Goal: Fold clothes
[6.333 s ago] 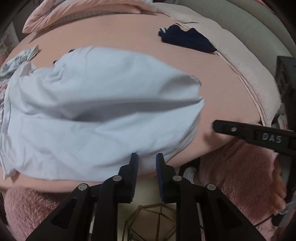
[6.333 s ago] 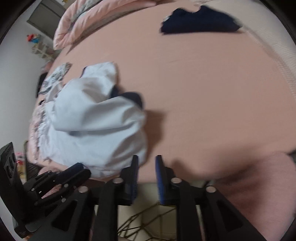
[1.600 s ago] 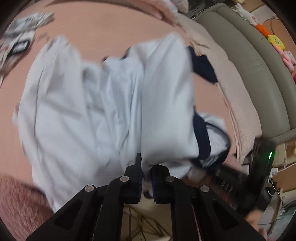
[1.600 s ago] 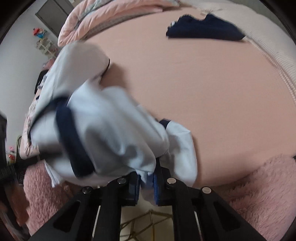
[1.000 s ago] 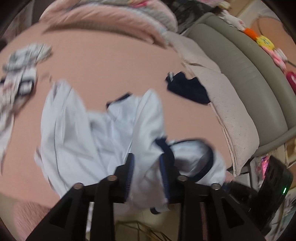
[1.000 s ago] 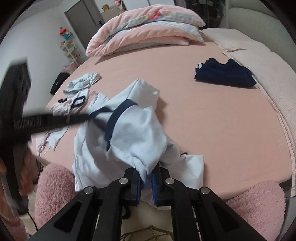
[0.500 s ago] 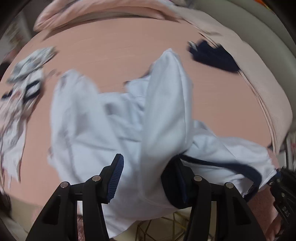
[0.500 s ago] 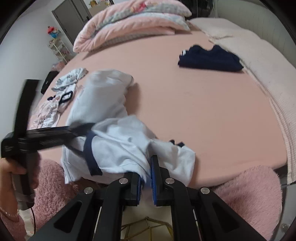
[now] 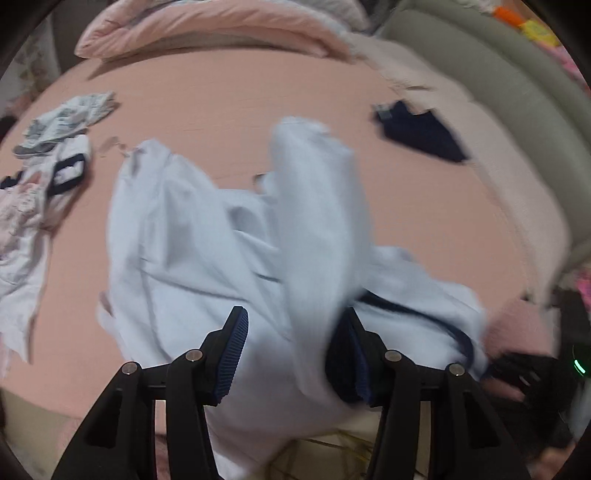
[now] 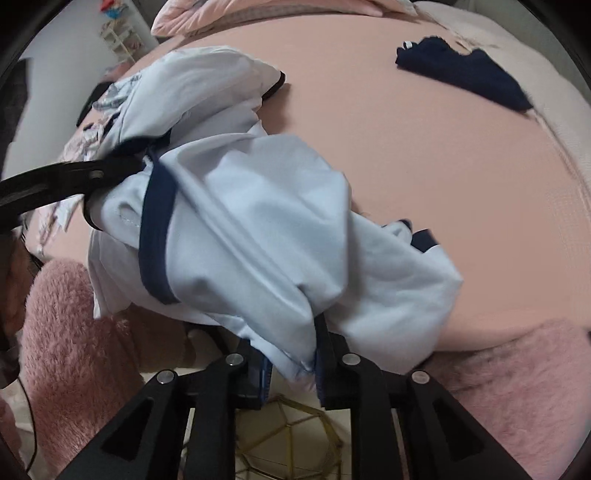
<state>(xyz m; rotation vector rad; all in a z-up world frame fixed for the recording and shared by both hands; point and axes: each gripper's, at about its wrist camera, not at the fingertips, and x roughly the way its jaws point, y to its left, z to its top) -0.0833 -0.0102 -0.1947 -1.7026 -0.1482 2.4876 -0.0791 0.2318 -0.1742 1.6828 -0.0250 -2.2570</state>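
Note:
A light blue shirt with navy trim [image 9: 207,254] lies bunched on the pink bed near its front edge. My left gripper [image 9: 291,354] is open wide, and a fold of the shirt drapes between its fingers. In the right wrist view the left gripper's fingers [image 10: 92,173] reach into the shirt's navy-trimmed opening. My right gripper [image 10: 291,363] is shut on an edge of the shirt [image 10: 258,236], which hangs over its fingers. The pinch itself is partly hidden by cloth.
A navy garment [image 9: 421,133] [image 10: 465,77] lies at the far right of the bed. Patterned white clothes [image 9: 40,162] lie at the left. Pink pillows [image 9: 207,26] are at the head. A fuzzy pink rug [image 10: 88,354] and a gold wire frame [image 10: 291,443] are below the bed edge.
My left gripper has opened wide and let its pinch go; the shirt now drapes loosely between its fingers. My right gripper stays shut on the shirt and has dropped closer to the bed edge.

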